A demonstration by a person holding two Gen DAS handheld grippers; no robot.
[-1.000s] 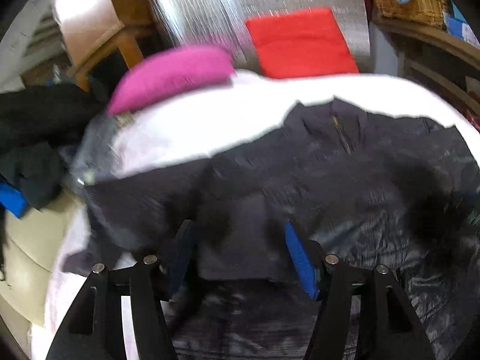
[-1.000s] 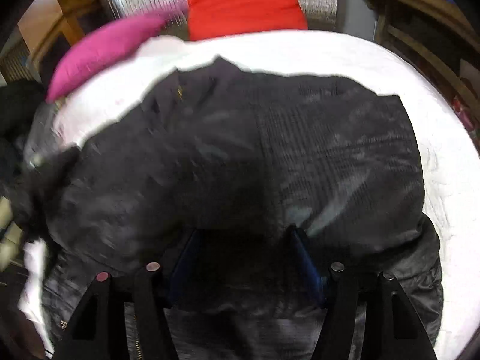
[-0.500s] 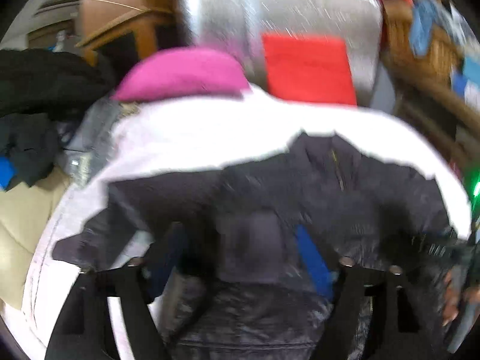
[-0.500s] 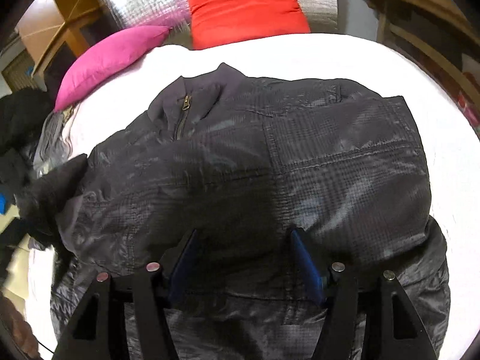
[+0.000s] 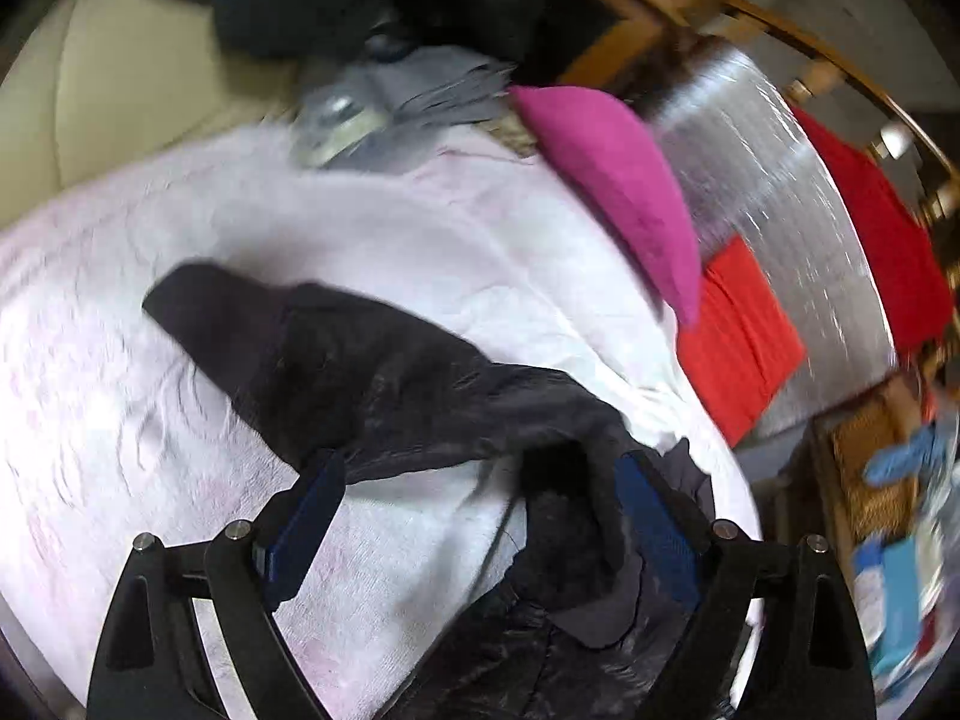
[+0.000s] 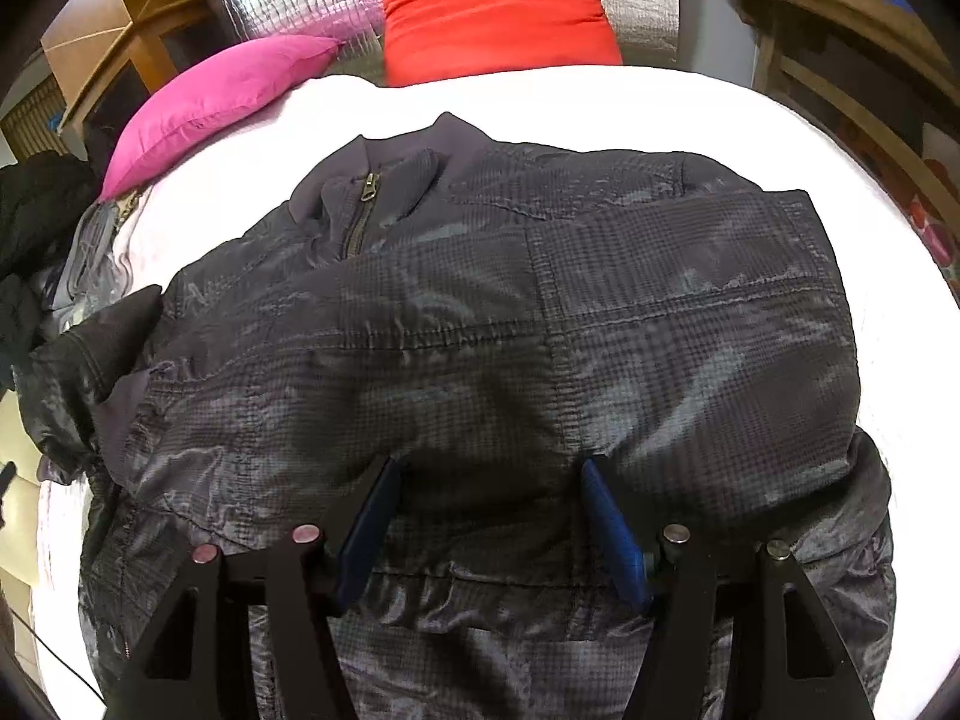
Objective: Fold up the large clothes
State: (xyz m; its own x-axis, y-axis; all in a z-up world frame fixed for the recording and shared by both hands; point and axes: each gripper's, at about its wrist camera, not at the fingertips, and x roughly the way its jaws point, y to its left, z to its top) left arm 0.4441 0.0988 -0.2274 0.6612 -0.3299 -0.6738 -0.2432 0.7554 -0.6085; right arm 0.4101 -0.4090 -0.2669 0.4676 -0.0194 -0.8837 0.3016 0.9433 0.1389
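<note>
A dark checked jacket (image 6: 480,324) is spread front-up on a white bed sheet (image 5: 420,240), its collar toward the pink pillow (image 6: 222,96) and red cushion (image 6: 492,6). The sleeve-folding step appears to be in hand. The left claw (image 5: 480,510) is seen with its jaws opening over the left sleeve (image 5: 360,372); the blue pads do not press the cloth. The right claw (image 6: 486,516) is held half-wide at the jacket's lower body, with fabric between the pads; whether it is gripped cannot be told. Next, the sleeve likely needs to be grasped and laid across the chest.
</note>
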